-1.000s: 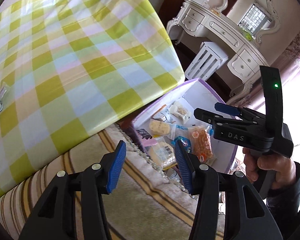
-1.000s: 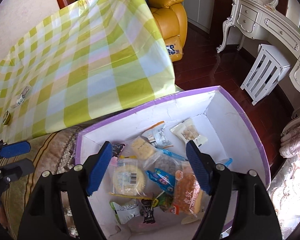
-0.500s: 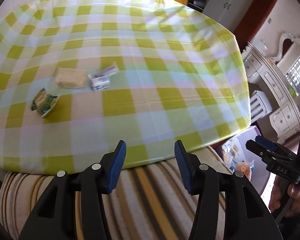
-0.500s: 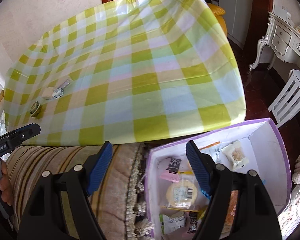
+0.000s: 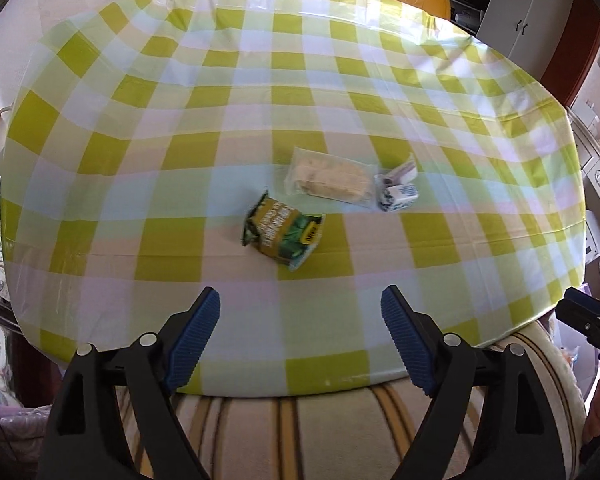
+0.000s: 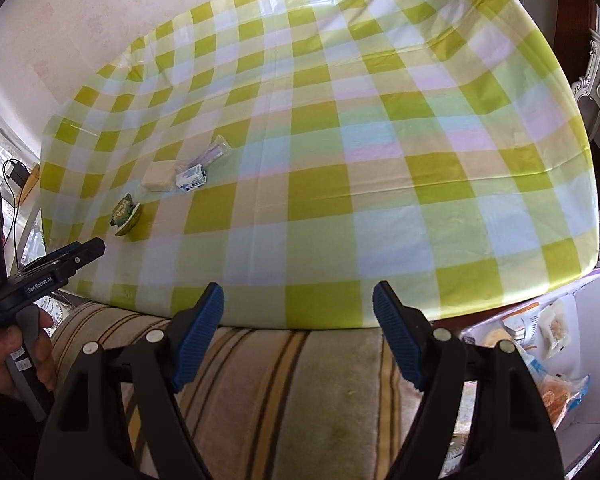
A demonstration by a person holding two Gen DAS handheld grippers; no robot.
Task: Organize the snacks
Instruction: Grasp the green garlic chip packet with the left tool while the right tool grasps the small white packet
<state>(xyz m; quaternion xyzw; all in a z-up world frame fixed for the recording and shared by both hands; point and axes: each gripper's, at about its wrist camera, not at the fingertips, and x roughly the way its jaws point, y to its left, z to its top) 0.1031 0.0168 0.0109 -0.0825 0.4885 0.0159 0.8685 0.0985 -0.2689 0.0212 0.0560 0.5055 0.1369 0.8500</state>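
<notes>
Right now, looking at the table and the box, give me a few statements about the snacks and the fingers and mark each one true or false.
1. Three snack packets lie on the checked table. True: a green packet, a clear packet and a small white packet.
2. The green packet sits in the purple box. False: it lies on the table, apart from the box.
3. The left gripper holds a snack. False: its fingers are opening with nothing between them.
4. The box already holds several snacks. True.
5. The right gripper is clamped on the clear packet. False: it is open and empty, over the table's near edge.
</notes>
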